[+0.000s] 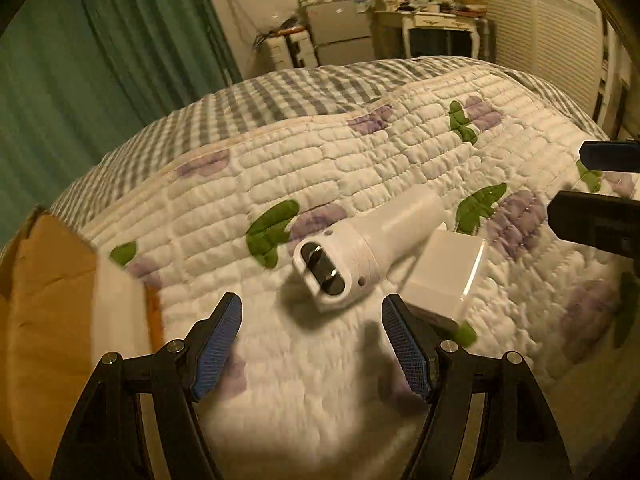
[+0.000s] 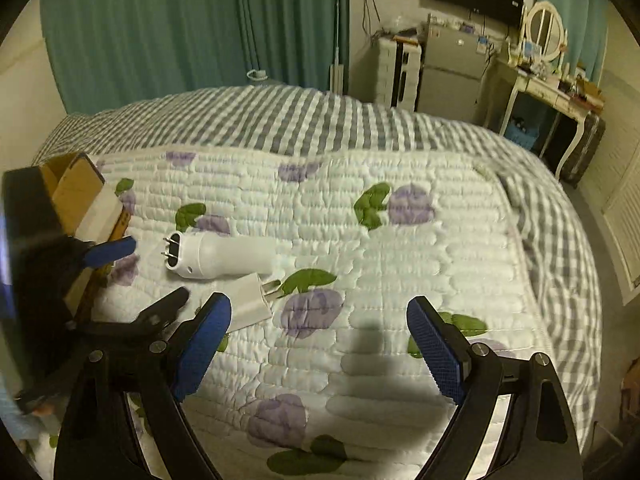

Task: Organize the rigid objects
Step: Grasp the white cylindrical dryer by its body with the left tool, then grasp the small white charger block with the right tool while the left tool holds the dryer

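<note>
A white cylindrical plug-in device (image 1: 360, 248) with two metal prongs in a dark oval recess lies on the quilt; it also shows in the right wrist view (image 2: 224, 256). A white square charger (image 1: 444, 276) with prongs lies beside it, also in the right wrist view (image 2: 252, 300). My left gripper (image 1: 312, 344) is open and empty, just short of the cylindrical device. My right gripper (image 2: 320, 340) is open and empty, hovering over the quilt to the right of both objects. An open cardboard box (image 1: 52, 312) sits at the left, also in the right wrist view (image 2: 80, 196).
The bed has a floral white quilt (image 2: 400, 264) over a grey checked cover (image 2: 280, 120). Green curtains (image 2: 180, 20), a small fridge (image 2: 452, 68) and a white dressing table (image 2: 548, 84) stand beyond the bed. The right gripper's fingers (image 1: 600, 220) show at the left wrist view's right edge.
</note>
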`<state>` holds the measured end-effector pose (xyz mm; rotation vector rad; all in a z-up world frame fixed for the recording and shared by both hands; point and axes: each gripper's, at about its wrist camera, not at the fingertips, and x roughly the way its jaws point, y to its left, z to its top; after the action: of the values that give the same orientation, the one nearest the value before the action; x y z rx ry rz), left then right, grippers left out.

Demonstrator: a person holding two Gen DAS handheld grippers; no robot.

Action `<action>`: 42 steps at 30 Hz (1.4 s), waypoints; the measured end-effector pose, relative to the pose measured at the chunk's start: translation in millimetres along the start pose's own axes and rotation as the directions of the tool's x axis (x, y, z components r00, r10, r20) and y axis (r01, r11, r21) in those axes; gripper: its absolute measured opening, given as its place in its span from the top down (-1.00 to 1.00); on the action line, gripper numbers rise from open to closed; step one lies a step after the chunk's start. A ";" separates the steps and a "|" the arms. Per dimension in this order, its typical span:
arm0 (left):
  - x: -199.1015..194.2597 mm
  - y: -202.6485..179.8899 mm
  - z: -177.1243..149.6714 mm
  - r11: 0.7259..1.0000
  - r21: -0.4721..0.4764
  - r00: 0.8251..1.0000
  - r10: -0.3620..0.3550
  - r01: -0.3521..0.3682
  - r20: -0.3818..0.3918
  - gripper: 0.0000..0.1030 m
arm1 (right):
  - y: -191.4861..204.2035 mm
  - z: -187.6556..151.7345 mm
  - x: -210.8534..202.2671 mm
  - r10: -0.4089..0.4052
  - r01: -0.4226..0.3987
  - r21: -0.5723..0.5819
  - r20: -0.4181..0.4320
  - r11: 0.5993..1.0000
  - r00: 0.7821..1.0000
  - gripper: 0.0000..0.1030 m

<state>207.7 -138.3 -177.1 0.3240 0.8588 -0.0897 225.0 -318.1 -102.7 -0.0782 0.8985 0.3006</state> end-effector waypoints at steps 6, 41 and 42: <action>17.6 -0.5 6.9 1.000 0.015 0.999 0.019 -0.019 0.039 -0.46 | -4.3 -1.3 9.7 0.020 -0.019 0.031 -0.035 0.999 0.999 -0.75; -32.8 21.0 -27.7 0.943 -0.327 0.996 0.072 -0.054 0.044 0.01 | 34.5 0.3 21.4 0.050 -0.060 -0.137 -0.075 0.989 0.996 -0.74; -36.4 20.7 -27.8 0.939 -0.335 0.994 0.094 -0.072 0.048 0.01 | 37.5 0.5 24.9 0.055 -0.068 -0.151 -0.087 0.986 0.995 -0.73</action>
<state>167.9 -111.8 -161.4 0.0385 0.7808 0.1236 229.0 -276.6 -119.7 -0.2071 0.9604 0.4266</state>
